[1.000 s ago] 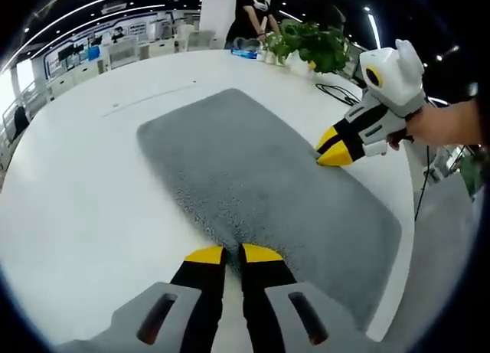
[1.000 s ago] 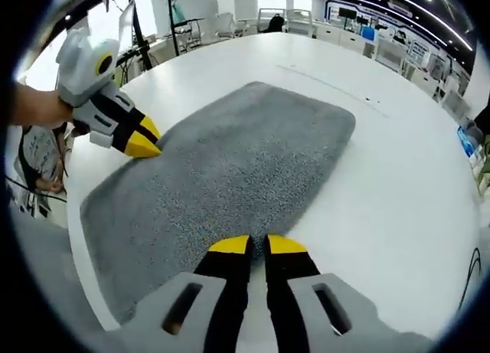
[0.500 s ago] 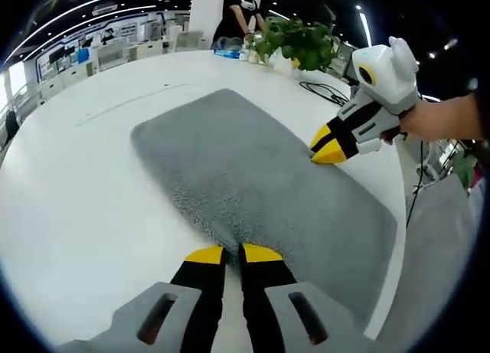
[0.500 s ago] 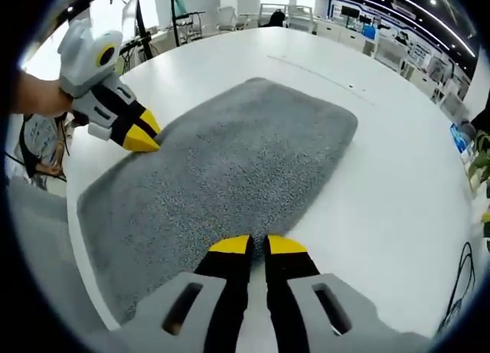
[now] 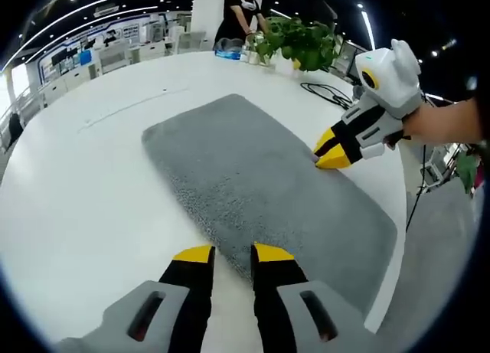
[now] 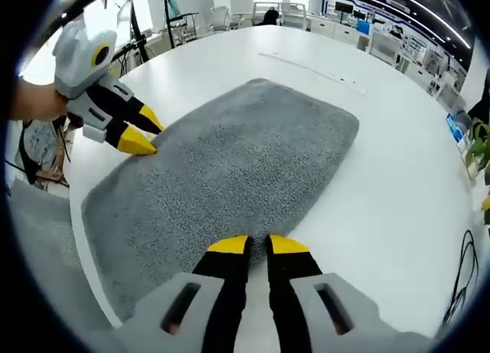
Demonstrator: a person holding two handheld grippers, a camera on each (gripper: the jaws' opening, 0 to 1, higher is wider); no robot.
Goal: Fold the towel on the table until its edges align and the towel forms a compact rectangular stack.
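My grey towel (image 5: 260, 184) lies flat and unfolded on the white table (image 5: 84, 207), a fuzzy rounded rectangle, one long side near the table's edge, the other toward its middle.

White round table (image 5: 84, 192) carried everything. Grey towel (image 5: 253, 177) lay flat on it, one long edge near table rim on my side. Potted plant (image 5: 302, 43) and small blue item (image 5: 230, 53) stood at far edge, black cable (image 5: 329, 94) trailing beside plant.
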